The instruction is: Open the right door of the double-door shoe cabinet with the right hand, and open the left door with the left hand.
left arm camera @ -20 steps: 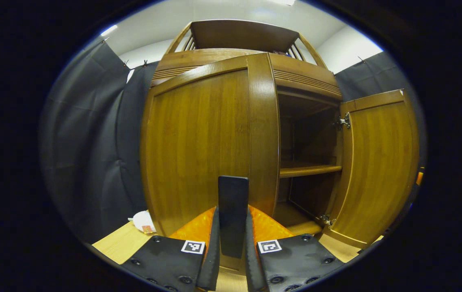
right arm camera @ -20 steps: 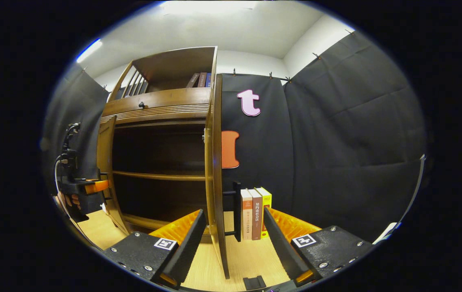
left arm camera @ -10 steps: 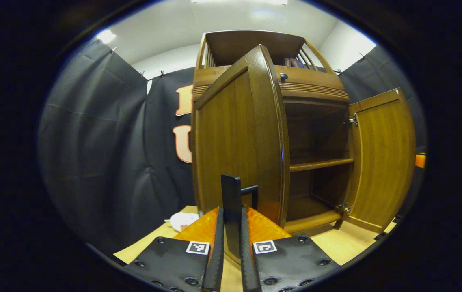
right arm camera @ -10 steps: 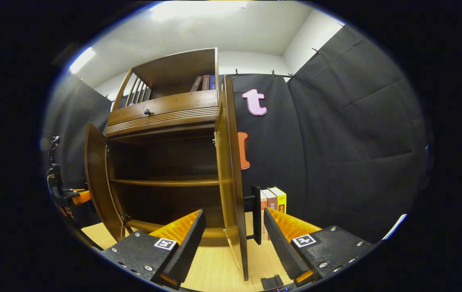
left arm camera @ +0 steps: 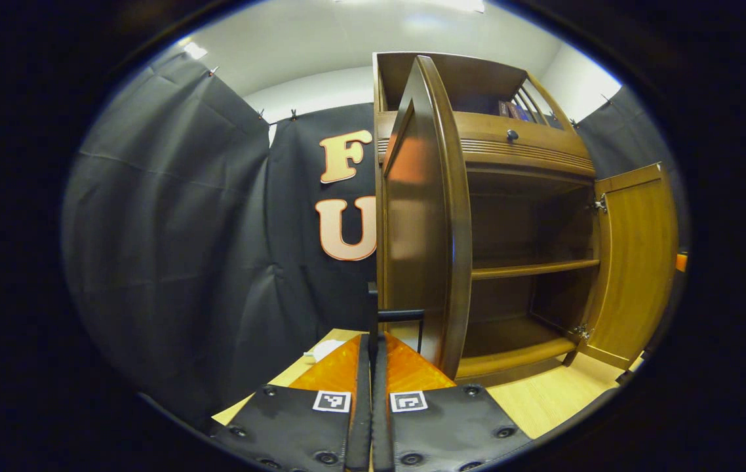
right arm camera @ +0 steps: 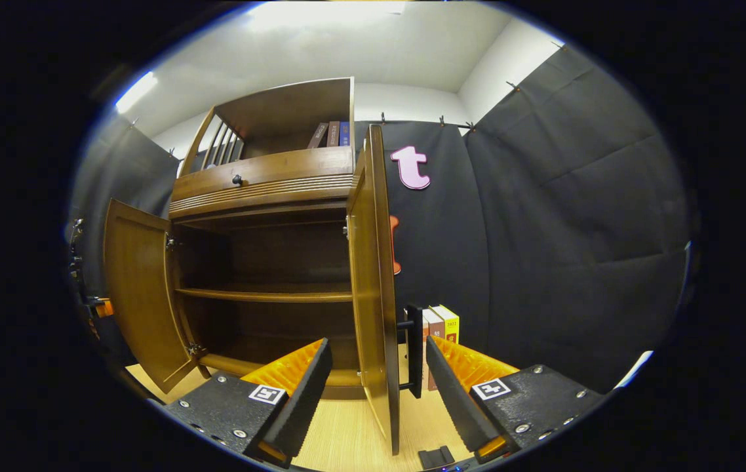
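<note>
In the left gripper view, black cloth [left arm camera: 170,249] fills the left side. At the bottom centre the left gripper [left arm camera: 371,367] has its fingers pressed together on the thin black handle [left arm camera: 373,314] of the left door [left arm camera: 420,216], clenched on its bar. That door stands swung out, seen nearly edge-on, its handle posts reaching back to the wood. A small white object [left arm camera: 322,349] lies on the light floor [left arm camera: 543,400] beside the fingers; what it is cannot be told. To the right the cabinet [left arm camera: 517,147] shows its dark inside, with one shelf [left arm camera: 533,267] across the middle and a knob [left arm camera: 512,135] on the drawer front above. Farther right the right door [left arm camera: 638,262] hangs wide open on its hinges.

In the right gripper view, the left door [right arm camera: 137,295] stands open at the left, with the other gripper just behind its outer edge. The open cabinet [right arm camera: 261,190] comes next, books [right arm camera: 330,133] leaning on its top rack. The right door [right arm camera: 373,288] is edge-on in the middle, its handle [right arm camera: 415,351] on the outer face. The right gripper [right arm camera: 376,387] is released, fingers spread wide, with the door's edge and handle standing between them and neither finger seen touching. Three upright books [right arm camera: 442,324] sit just behind the handle against the cloth.
</note>
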`<state>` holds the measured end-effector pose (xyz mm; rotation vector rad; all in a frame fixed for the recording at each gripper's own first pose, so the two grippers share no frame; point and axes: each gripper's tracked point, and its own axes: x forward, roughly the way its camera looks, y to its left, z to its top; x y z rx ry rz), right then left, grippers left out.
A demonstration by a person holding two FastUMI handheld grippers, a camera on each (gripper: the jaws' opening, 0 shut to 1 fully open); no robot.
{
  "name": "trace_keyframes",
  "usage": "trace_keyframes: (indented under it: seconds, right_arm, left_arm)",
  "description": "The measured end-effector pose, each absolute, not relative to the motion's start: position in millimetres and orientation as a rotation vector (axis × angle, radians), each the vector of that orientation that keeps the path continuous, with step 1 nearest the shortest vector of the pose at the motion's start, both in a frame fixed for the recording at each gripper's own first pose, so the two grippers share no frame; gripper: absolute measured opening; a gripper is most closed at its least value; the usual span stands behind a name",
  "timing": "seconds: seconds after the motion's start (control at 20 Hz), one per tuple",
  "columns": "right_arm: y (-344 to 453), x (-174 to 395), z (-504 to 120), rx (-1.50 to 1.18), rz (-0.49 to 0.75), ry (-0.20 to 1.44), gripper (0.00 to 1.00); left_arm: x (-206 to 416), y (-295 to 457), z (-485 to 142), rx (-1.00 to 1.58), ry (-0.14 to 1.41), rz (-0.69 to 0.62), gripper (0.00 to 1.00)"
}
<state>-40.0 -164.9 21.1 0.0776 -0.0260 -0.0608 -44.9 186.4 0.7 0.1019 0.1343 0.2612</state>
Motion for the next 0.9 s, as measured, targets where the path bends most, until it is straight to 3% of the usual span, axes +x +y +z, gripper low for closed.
trace_keyframes:
  seconds: [0.25, 0.3, 0.4, 0.45, 0.5, 0.55, 0.65, 0.7, 0.75, 0.8, 0.85, 0.9]
  right_arm:
    - [-160.3, -40.1, 22.0, 0.072, -0.066, -0.023, 0.88]
    - [-156.9, -39.3, 24.4, 0.071, -0.063, -0.023, 0.94]
    - [-153.1, -39.6, 26.2, 0.062, -0.063, -0.023, 0.94]
    - [-150.6, -40.8, 27.7, 0.060, -0.064, -0.026, 0.88]
    - [-149.2, -41.4, 31.0, 0.059, -0.065, -0.031, 0.88]
    - [-147.9, -41.5, 32.0, 0.059, -0.067, -0.034, 0.94]
    - [-145.8, -41.2, 32.8, 0.059, -0.071, -0.034, 0.94]
    - [-143.6, -39.7, 33.7, 0.061, -0.070, -0.035, 0.88]
    - [-140.8, -39.0, 35.3, 0.066, -0.070, -0.040, 0.88]
    - [-138.1, -39.3, 35.0, 0.070, -0.067, -0.039, 0.88]
    - [-136.6, -40.2, 34.0, 0.071, -0.069, -0.039, 0.88]
    - [-136.2, -41.0, 33.8, 0.070, -0.071, -0.038, 0.88]
  left_arm:
    - [-50.4, 211.5, 4.7, 0.096, 0.098, 0.180, 0.08]
    - [-50.4, 215.0, 4.4, 0.100, 0.093, 0.161, 0.04]
    - [-49.9, 223.3, 4.3, 0.104, 0.088, 0.125, 0.07]
    - [-50.2, 226.9, 4.2, 0.094, 0.088, 0.105, 0.07]
    - [-49.1, 231.0, 4.3, 0.087, 0.090, 0.085, 0.07]
    - [-48.6, 235.3, 4.3, 0.089, 0.094, 0.069, 0.08]
    - [-50.1, 244.1, 4.4, 0.082, 0.093, 0.031, 0.08]
    - [-50.0, 248.8, 5.5, 0.074, 0.092, 0.016, 0.08]
    - [-50.1, 252.6, 6.2, 0.061, 0.095, 0.002, 0.08]
    - [-52.3, 256.2, 5.7, 0.051, 0.097, -0.004, 0.17]
    - [-53.0, 259.7, 5.0, 0.046, 0.097, -0.015, 0.08]
    - [-56.4, 261.6, 3.7, 0.055, 0.100, -0.011, 0.11]
